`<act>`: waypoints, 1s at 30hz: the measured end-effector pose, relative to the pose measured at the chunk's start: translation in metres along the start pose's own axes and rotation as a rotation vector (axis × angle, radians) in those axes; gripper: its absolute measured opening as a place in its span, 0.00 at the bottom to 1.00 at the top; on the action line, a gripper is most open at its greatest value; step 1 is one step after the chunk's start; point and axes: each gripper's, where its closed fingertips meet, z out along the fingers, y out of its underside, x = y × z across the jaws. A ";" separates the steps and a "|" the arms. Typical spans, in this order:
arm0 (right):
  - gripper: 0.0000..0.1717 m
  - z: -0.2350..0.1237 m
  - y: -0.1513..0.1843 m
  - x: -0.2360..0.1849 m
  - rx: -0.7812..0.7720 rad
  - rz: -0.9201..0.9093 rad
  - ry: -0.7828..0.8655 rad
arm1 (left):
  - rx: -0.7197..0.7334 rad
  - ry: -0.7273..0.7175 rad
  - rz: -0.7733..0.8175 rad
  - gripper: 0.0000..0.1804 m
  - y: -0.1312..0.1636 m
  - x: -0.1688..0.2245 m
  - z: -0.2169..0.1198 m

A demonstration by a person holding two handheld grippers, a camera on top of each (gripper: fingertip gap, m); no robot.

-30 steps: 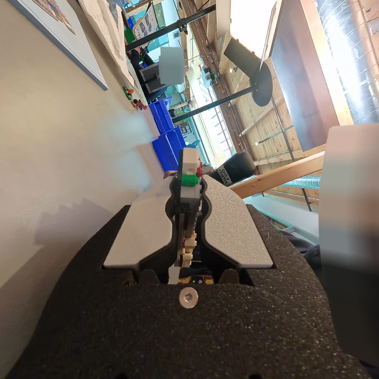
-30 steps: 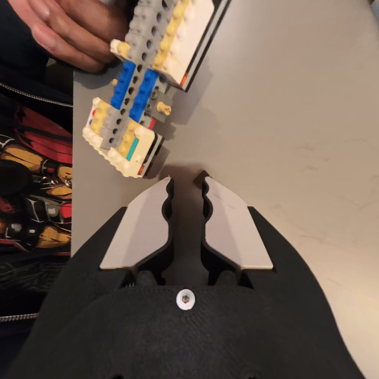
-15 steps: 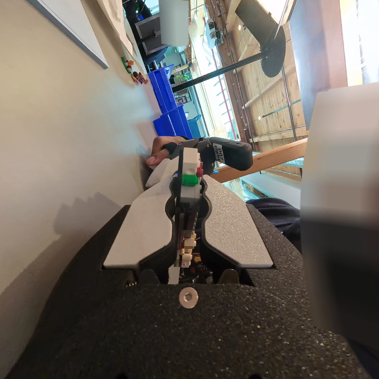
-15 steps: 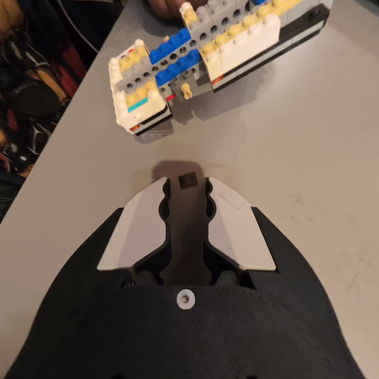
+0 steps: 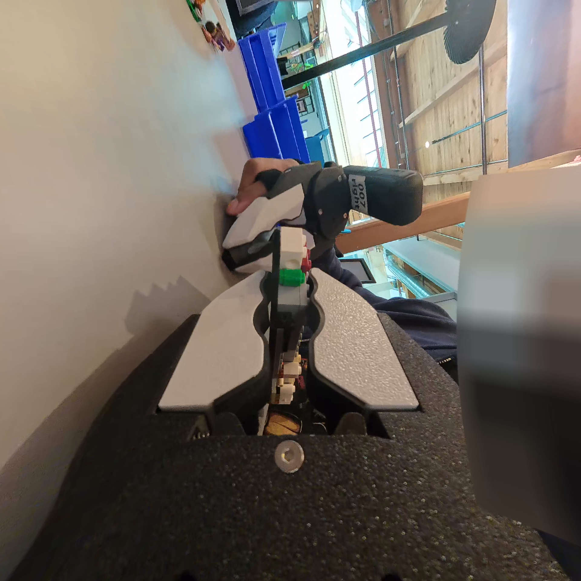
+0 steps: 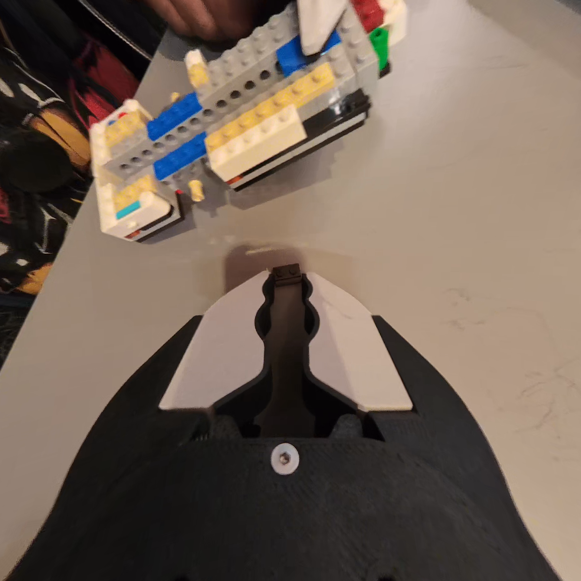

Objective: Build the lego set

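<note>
My left gripper (image 5: 287, 281) is shut on a long toy-brick model (image 5: 290, 289), seen edge-on between its pads, with white, green, red and grey bricks. The same model (image 6: 251, 125) shows in the right wrist view, held just above the beige table (image 6: 440, 220), with a left fingertip (image 6: 317, 28) on it. My right gripper (image 6: 286, 276) is shut on a small dark brick (image 6: 286, 275) at its fingertips, down at the table surface. The right gripper also shows in the left wrist view (image 5: 248, 248), tips against the table, with a hand (image 5: 251, 185) on it.
Blue bins (image 5: 270, 103) stand farther along the table (image 5: 94, 157). Small toy figures (image 5: 217, 31) sit beyond them. The table's left edge (image 6: 94, 204) runs close to the model, with a person's dark printed clothing (image 6: 37, 141) past it. My right fingertips sit around 9 cm from my left ones.
My right gripper opened, came down over the small dark brick on the table, then closed on it. The left gripper kept its hold on the model, which swung into a more level pose.
</note>
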 end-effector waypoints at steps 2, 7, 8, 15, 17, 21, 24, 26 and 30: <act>0.10 -0.003 0.001 0.003 0.006 -0.005 0.042 | -0.009 -0.003 -0.009 0.11 0.006 0.001 0.003; 0.09 -0.030 -0.026 0.006 0.138 0.058 0.089 | -0.054 0.030 -0.046 0.11 0.018 0.005 0.015; 0.09 -0.037 -0.035 0.005 0.170 0.063 0.093 | -0.062 0.033 -0.048 0.11 0.020 0.005 0.018; 0.09 -0.056 -0.074 -0.009 0.233 0.041 0.113 | -0.104 0.050 -0.061 0.11 0.028 0.008 0.030; 0.09 -0.052 -0.076 -0.012 0.208 0.036 0.111 | -0.111 0.052 -0.061 0.11 0.029 0.008 0.031; 0.09 -0.042 -0.077 -0.013 0.167 0.036 0.107 | -0.120 0.053 -0.057 0.11 0.031 0.009 0.031; 0.09 -0.039 -0.077 -0.013 0.132 0.038 0.110 | -0.123 0.058 -0.056 0.11 0.032 0.010 0.031; 0.09 -0.037 -0.075 -0.012 0.107 0.041 0.109 | -0.123 0.061 -0.056 0.11 0.032 0.010 0.031; 0.09 -0.034 -0.073 -0.012 0.082 0.037 0.114 | -0.123 0.067 -0.060 0.11 0.032 0.011 0.030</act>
